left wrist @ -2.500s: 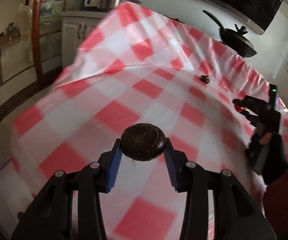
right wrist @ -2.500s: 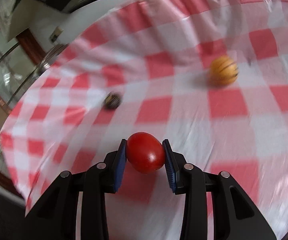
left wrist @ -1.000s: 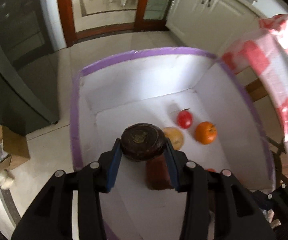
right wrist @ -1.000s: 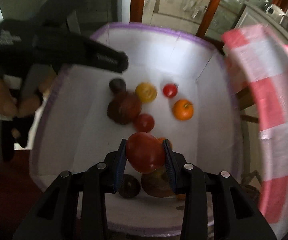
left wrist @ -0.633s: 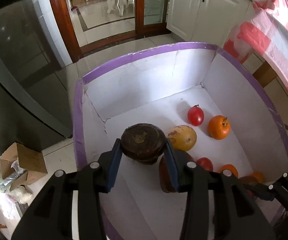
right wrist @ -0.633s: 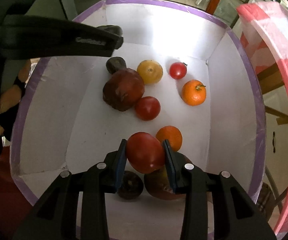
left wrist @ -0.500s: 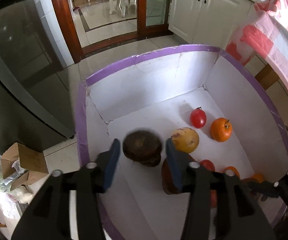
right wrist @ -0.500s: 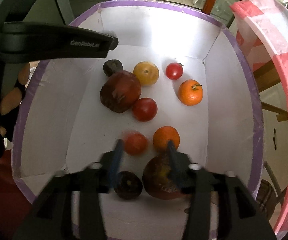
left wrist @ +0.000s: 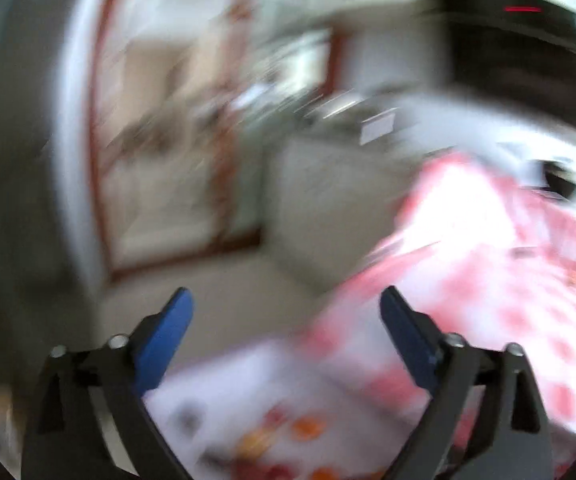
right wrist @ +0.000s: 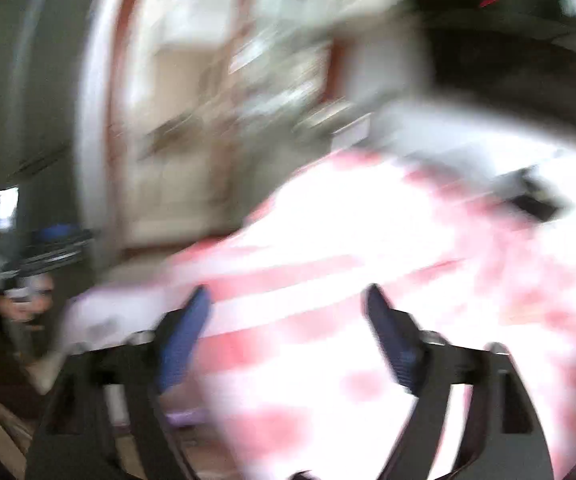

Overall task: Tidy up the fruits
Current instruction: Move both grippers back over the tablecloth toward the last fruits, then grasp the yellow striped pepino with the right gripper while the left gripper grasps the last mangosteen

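Half a second ago both tools hung over the white box with the purple rim (left wrist: 272,364), and a dark brown round fruit and a red tomato had just dropped out of them into it. Now both wrist views are smeared with blur and look across the room, not down into the box.

The left tool (left wrist: 284,312) has its blue pads spread wide, its jaws are opening, and nothing is between them. The right tool (right wrist: 286,308) is the same: blue pads far apart, jaws opening, nothing between them.

In the left view only a bit of the box shows, low down between the tool's black arms. The small orange and red fruits (left wrist: 306,426) lie inside it on the white floor. They are too blurred to count or tell apart.

The surface with the red and white checked cloth (left wrist: 508,280) is on the right in the left view. In the right view it fills the middle and right side, very bright. No fruit can be made out on it.

Behind are a door with a red-brown wooden frame (left wrist: 100,168), pale cabinets (left wrist: 312,184) and a big dark screen (left wrist: 516,68) high on the right. At the far left of the right view the person's other hand (right wrist: 28,300) holds the left tool.
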